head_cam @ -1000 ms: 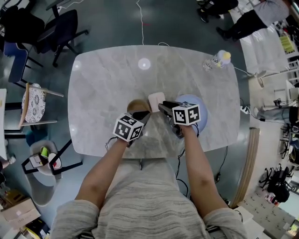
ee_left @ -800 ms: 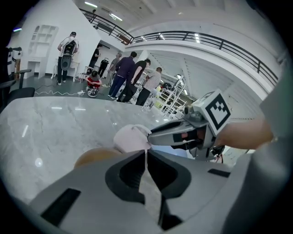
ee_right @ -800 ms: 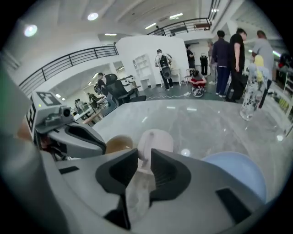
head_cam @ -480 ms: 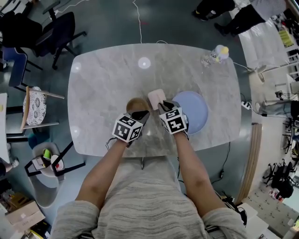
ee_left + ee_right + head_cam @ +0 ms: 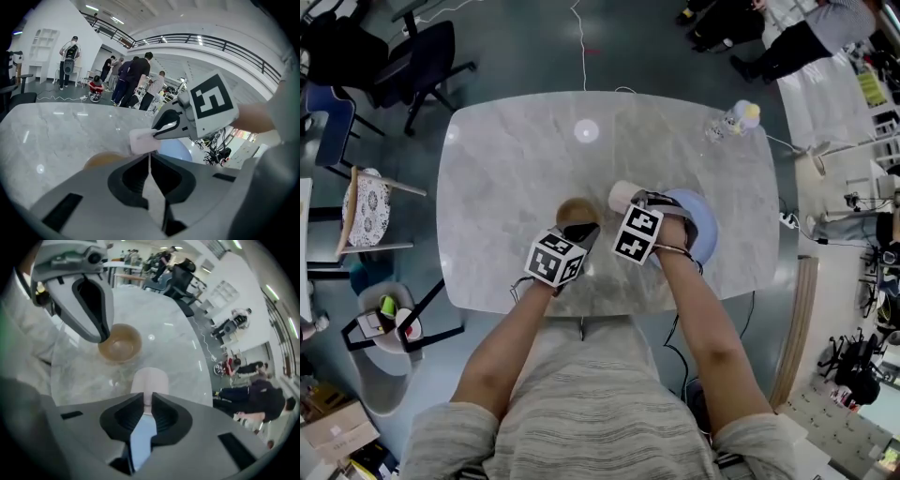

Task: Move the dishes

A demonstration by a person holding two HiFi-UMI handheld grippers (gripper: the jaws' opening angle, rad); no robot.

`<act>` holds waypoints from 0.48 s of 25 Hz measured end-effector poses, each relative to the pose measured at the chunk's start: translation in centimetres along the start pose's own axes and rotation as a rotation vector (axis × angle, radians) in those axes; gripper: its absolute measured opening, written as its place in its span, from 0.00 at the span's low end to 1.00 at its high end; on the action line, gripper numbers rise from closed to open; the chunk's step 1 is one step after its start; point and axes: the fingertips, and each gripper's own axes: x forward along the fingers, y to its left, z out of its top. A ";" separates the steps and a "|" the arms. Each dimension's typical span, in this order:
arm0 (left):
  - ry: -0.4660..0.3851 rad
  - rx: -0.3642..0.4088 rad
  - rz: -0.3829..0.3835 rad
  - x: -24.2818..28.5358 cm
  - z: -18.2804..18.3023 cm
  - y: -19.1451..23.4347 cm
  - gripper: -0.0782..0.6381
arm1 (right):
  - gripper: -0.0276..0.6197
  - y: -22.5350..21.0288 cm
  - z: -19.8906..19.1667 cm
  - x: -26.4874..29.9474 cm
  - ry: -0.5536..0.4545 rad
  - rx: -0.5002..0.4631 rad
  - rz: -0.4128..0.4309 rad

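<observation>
The pink cup is tipped on its side between the brown bowl and the pale blue plate, near the front of the grey marble worktop. The right gripper has just been closing its jaws, which now pinch the cup's wall at the rim. The left gripper has its jaws pressed together, with its tips at the bowl's near rim. A clear plastic bottle lies at the far right corner.
</observation>
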 end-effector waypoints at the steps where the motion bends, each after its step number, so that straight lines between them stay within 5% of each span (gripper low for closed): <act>1: 0.002 0.004 0.003 -0.1 -0.1 0.1 0.15 | 0.14 0.0 0.2 0.1 0.032 -0.085 -0.010; 7: 0.012 -0.001 0.040 -1.4 -1.0 1.7 0.15 | 0.14 0.6 1.6 0.1 0.204 -0.656 -0.086; 12: 0.007 -0.020 0.060 -2.5 -1.6 2.7 0.15 | 0.14 2.0 3.3 0.2 0.239 -0.842 -0.114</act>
